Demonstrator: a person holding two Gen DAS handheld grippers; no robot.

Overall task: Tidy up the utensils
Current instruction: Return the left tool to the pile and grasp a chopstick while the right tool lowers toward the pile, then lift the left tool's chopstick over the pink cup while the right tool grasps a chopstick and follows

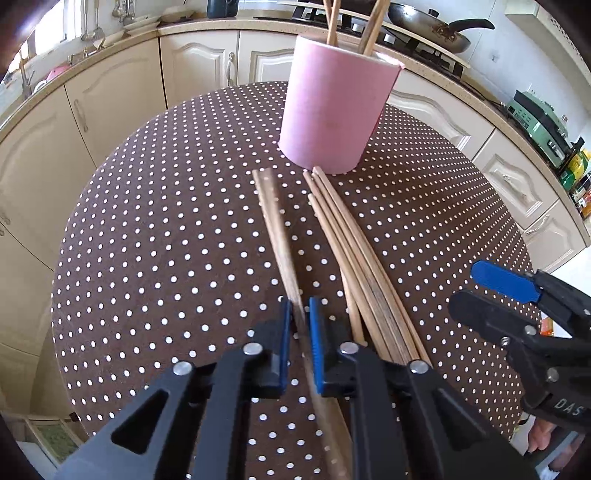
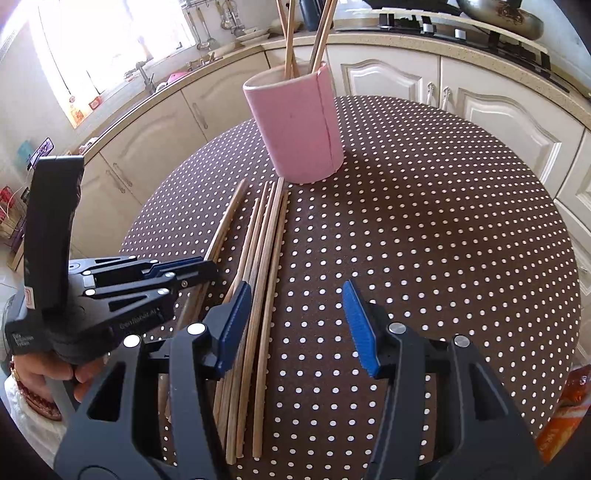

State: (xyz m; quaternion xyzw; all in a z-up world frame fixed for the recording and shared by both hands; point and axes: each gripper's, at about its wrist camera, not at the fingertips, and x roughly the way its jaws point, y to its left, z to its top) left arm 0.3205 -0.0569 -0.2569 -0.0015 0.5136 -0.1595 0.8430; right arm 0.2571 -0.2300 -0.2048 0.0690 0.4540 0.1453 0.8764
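A pink cup (image 1: 332, 110) stands on the round dotted table (image 1: 166, 240) with several chopsticks upright in it; it also shows in the right wrist view (image 2: 299, 129). Several loose wooden chopsticks (image 1: 354, 243) lie in a bundle in front of the cup, also seen in the right wrist view (image 2: 264, 251). My left gripper (image 1: 298, 321) is shut on a separate pair of chopsticks (image 1: 275, 229) lying left of the bundle. My right gripper (image 2: 295, 317) is open and empty, just right of the bundle; it shows at the right edge of the left wrist view (image 1: 491, 291).
Cream kitchen cabinets (image 1: 110, 103) and a counter curve around the table. A frying pan (image 1: 432, 26) sits on the stove behind the cup. An orange packet (image 2: 565, 410) lies at the table's right edge.
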